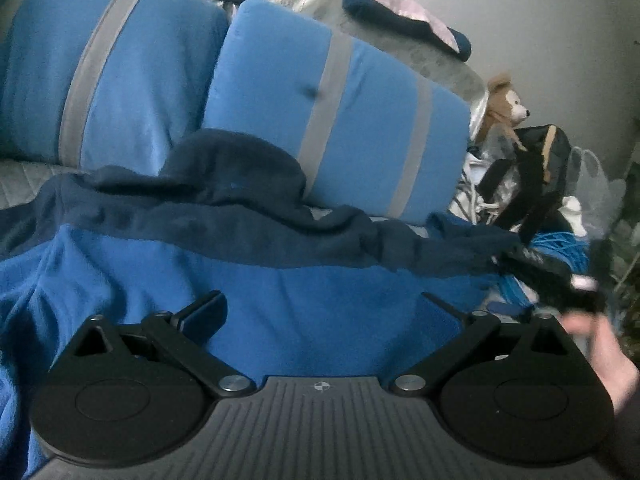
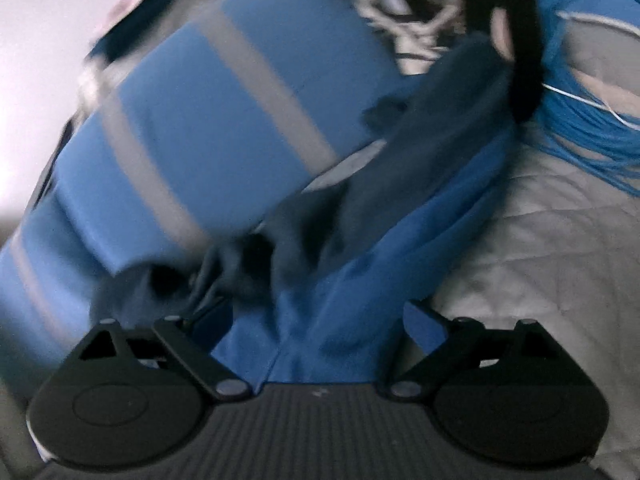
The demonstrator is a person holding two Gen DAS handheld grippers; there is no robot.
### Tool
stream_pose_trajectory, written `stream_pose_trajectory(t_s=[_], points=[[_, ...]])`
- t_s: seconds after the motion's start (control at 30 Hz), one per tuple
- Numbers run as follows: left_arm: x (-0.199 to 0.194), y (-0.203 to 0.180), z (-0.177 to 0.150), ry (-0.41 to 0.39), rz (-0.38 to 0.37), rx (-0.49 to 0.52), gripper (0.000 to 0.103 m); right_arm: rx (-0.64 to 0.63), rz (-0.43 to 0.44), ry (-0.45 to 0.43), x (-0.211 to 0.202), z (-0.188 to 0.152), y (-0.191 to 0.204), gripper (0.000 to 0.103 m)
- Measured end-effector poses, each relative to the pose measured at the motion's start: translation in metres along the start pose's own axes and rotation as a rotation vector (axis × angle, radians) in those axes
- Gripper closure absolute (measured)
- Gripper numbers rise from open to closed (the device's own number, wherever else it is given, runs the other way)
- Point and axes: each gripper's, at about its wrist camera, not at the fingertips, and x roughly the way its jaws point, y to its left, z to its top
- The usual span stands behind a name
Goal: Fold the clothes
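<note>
left gripper (image 1: 320, 312) spread wide over the blue garment (image 1: 280, 300)
right gripper (image 2: 320, 320) also wide open, gripping nothing, garment (image 2: 320, 328) between its fingers.

Two blue cushions with grey stripes, one on the left (image 1: 108, 68) and one on the right (image 1: 332, 120), stand upright on a grey quilted bed cover (image 2: 540, 248). Behind them rises a plain pale wall (image 1: 540, 12). A patterned grey-white bolster (image 1: 420, 52) lies behind the right cushion, with dark navy and pink cloth (image 1: 400, 16) draped over it. A brown teddy bear (image 1: 506, 100) sits beside a black bag (image 1: 536, 168). Coiled blue cable (image 2: 580, 92) lies nearby. Light is dim and cool.
</note>
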Motion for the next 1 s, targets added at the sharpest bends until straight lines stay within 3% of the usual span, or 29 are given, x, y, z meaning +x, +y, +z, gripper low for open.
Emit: stream_pose_trajectory(t_s=[0.23,0.4,0.5,0.53,0.57,0.77,0.9,1.0], points=[[-0.002,0.012,0.000,0.027,-0.033,-0.028,0.000,0.206,-0.084,-0.059,0.028,0.035,-0.046,0.014],[0.002,0.017,0.001,0.032,-0.029,-0.034,0.000,0.316,-0.132,-0.043,0.050,0.049,-0.083,0.029],[0.005,0.020,0.002,0.037,-0.026,-0.039,0.000,0.330,-0.119,-0.036,0.059,0.052,-0.089,0.062],[0.006,0.021,0.001,0.040,-0.025,-0.041,0.000,0.315,-0.120,-0.039,0.060,0.053,-0.087,0.081],[0.006,0.022,0.001,0.042,-0.025,-0.043,0.000,0.291,-0.120,-0.039,0.059,0.054,-0.082,0.088],[0.009,0.021,-0.001,0.051,-0.032,-0.036,0.000,-0.030,-0.006,-0.137,0.032,0.053,-0.017,0.092],[0.011,0.021,-0.002,0.055,-0.033,-0.030,0.000,-0.322,0.116,-0.152,0.015,0.025,0.037,0.092],[0.012,0.022,-0.004,0.057,-0.019,-0.020,0.000,-0.565,0.226,-0.098,0.005,-0.009,0.077,0.093]])
